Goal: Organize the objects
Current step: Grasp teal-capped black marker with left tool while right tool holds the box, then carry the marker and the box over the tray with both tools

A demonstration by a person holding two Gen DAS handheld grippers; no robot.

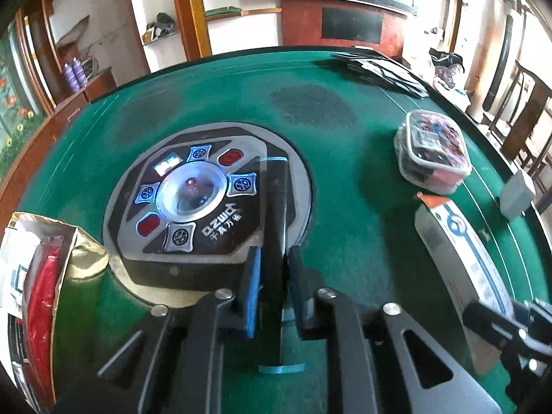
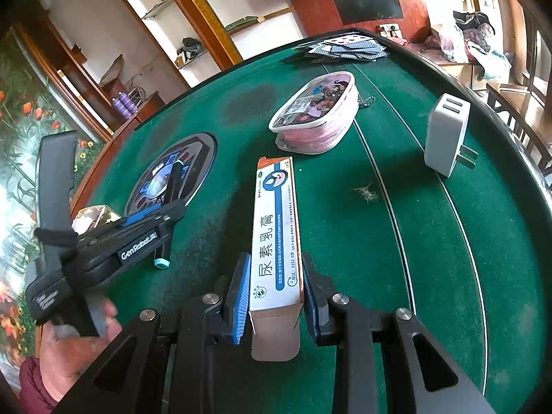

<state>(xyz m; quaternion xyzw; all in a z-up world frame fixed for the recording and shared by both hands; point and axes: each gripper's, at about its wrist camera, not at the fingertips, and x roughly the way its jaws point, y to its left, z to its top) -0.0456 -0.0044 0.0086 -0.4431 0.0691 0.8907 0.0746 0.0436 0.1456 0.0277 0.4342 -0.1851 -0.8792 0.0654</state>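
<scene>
The left gripper (image 1: 272, 289) was clamped on a dark marker pen (image 1: 277, 203) with teal caps, its pads pressed against the barrel and the pen pointing forward over the control panel (image 1: 193, 200) set in the middle of the green tabletop (image 1: 345, 172); the right wrist view showed the pen lifted clear of the felt. The right gripper (image 2: 274, 293) stood closed on the near end of a long white ointment box (image 2: 276, 227), both pads touching its sides, while the rest of the box lay flat on the tabletop, its opened flap toward the camera. Just left of the left gripper, an open carton (image 1: 38, 269) with a red packet inside looked like the place where things were being gathered, though that was a guess. Beyond the ointment box, a clear pouch (image 2: 314, 117) with cartoon print sat untouched, a white plug adapter (image 2: 446, 134) stood well apart to the right, and loose playing cards (image 2: 345, 50) were scattered at the far edge. Judging by this, the sorting was at an early stage: two items were in hand, none visibly put away, and the pouch, adapter and cards were left to deal with.
</scene>
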